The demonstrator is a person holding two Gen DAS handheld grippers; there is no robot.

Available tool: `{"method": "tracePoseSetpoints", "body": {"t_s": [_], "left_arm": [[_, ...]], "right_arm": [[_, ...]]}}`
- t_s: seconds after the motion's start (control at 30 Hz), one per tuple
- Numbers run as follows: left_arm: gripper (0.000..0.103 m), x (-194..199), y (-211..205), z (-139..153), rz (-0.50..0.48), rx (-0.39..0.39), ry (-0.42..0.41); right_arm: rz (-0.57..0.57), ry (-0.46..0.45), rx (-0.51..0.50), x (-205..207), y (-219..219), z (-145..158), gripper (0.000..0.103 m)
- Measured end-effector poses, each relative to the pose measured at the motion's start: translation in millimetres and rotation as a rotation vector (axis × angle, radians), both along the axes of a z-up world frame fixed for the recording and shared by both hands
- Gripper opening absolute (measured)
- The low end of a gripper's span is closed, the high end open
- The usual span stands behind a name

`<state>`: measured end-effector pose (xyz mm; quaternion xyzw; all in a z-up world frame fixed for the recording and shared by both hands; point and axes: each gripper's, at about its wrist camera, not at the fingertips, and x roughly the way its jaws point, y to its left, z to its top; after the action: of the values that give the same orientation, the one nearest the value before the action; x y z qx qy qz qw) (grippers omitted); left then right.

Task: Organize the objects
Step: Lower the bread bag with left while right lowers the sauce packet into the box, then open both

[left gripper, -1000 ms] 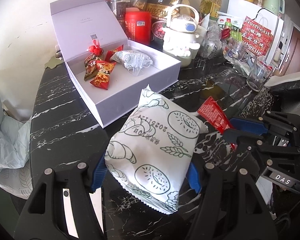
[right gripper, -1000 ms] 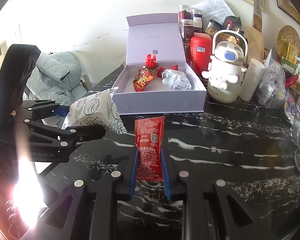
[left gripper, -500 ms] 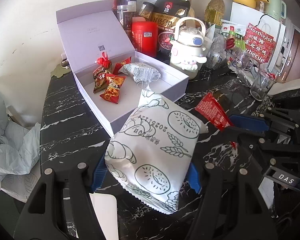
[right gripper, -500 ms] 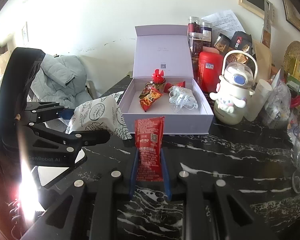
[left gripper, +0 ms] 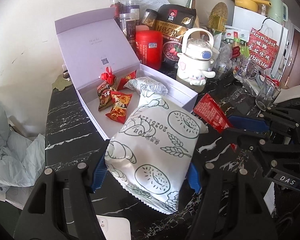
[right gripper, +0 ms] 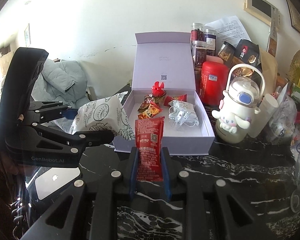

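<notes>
My left gripper (left gripper: pixel 146 174) is shut on a white bread packet (left gripper: pixel 156 144) printed with pastry drawings, held above the table just in front of the open lilac gift box (left gripper: pixel 102 124). My right gripper (right gripper: pixel 149 172) is shut on a red Heinz ketchup sachet (right gripper: pixel 149 140), held upright before the box's (right gripper: pixel 208 140) front wall. The box holds red snack packets (right gripper: pixel 150 110) and a white wrapped packet (right gripper: pixel 182 112). The left gripper with the bread packet (right gripper: pixel 102 118) shows to the left in the right wrist view. The sachet (left gripper: pixel 212 114) shows in the left wrist view.
A red canister (right gripper: pixel 212 82), jars (right gripper: pixel 199 52), a white cartoon bottle (right gripper: pixel 236 112), bags and glasses (left gripper: pixel 268 94) crowd the back and right of the black marble table (right gripper: pixel 240 172). A laptop (right gripper: pixel 54 180) lies at the left edge. A grey jacket (right gripper: pixel 60 80) lies beyond.
Both grippers have pulled back and risen a little with their loads, so the box appears farther away and more of its inside shows. Both grips are unchanged.
</notes>
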<state>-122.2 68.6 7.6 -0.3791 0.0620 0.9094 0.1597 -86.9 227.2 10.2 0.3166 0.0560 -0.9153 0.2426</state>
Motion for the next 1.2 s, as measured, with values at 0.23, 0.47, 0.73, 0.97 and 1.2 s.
{"method": "tracePoseSetpoints", "body": {"t_s": [0.23, 0.47, 0.73, 0.97, 1.2], "left_arm": [[0.065, -27.2, 4.0, -4.2, -0.012, -0.005, -0.014], [0.065, -56.5, 5.5, -8.1, -0.012, -0.024, -0.008], [0.065, -86.6, 2.5, -11.3, -0.005, -0.025, -0.003], [0.065, -113.3, -0.6, -15.9, 0.027, -0.011, -0.006], [0.065, -141.1, -3.3, -23.4, 0.057, -0.016, -0.004]], "right_arm": [[0.002, 0.001, 0.003, -27.6, 1.4, -0.2, 0.022], [0.007, 0.000, 0.012, -59.2, 1.3, -0.2, 0.022], [0.019, 0.016, 0.031, -91.5, -3.8, 1.3, 0.022], [0.024, 0.027, 0.038, -121.3, -9.3, 4.7, 0.022], [0.021, 0.034, 0.058, -148.1, -18.0, 2.2, 0.022]]}}
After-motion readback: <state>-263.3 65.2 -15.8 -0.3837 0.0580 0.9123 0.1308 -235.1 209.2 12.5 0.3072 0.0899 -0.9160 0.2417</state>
